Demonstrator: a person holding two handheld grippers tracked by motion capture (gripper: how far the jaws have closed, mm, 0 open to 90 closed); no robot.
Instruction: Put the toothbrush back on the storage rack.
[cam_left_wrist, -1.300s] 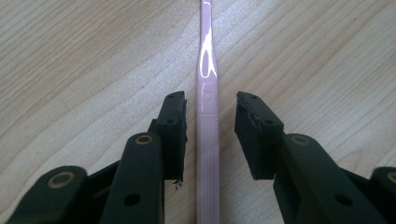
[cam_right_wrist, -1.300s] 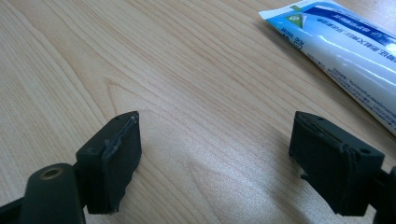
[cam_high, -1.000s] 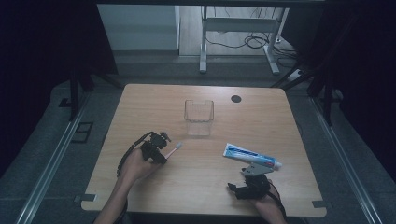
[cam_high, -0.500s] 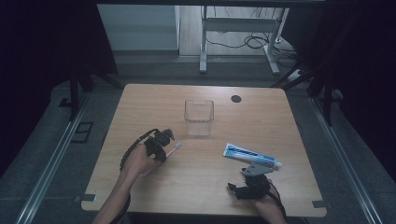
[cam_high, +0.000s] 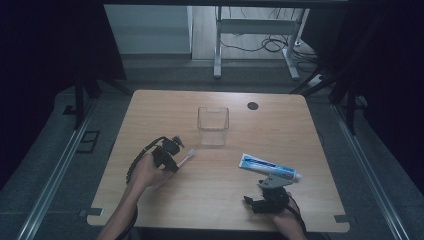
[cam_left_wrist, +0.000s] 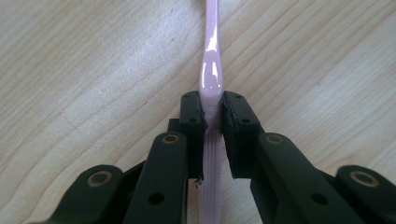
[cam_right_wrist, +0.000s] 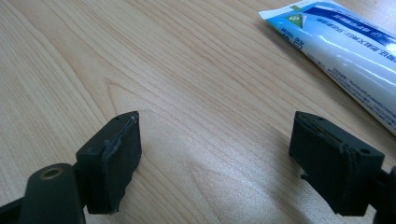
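Your left gripper (cam_high: 172, 152) sits on the left half of the table (cam_high: 150, 107), jaws nearly together and clamped on the handle of a pink toothbrush (cam_high: 187, 157). They've just been closing, w/ the handle between them. In the left gripper view (cam_left_wrist: 212, 123) both pads press the handle from either side; the toothbrush (cam_left_wrist: 210, 56) runs straight up btwn them and off the top edge, lying along the wood. From the high view the brush head pts up-right, toward the clear plastic cup (cam_high: 213, 125); head is near the cup's lower-left corner but apart from it.

Your right gripper (cam_high: 270, 192) is at the near-right of the table, close to the front edge. Its jaws are spread wide, nothing btwn them. In the right gripper view (cam_right_wrist: 215, 140) the two pads stand well apart over bare wood, not touching anything.

Toothpaste tube (cam_high: 269, 167), white and blue, lies flat on the table just beyond the right gripper, long axis slanting from upper-left to lower-right, cap end to the right. In the right gripper view the tube (cam_right_wrist: 345, 42) is at upper right, ahead of the right-hand pad, not btwn the jaws.

Cup stands upright around mid-table, toward the far side. Small dark round disc (cam_high: 253, 105) on the table to the cup's upper right, well apart from both grippers.
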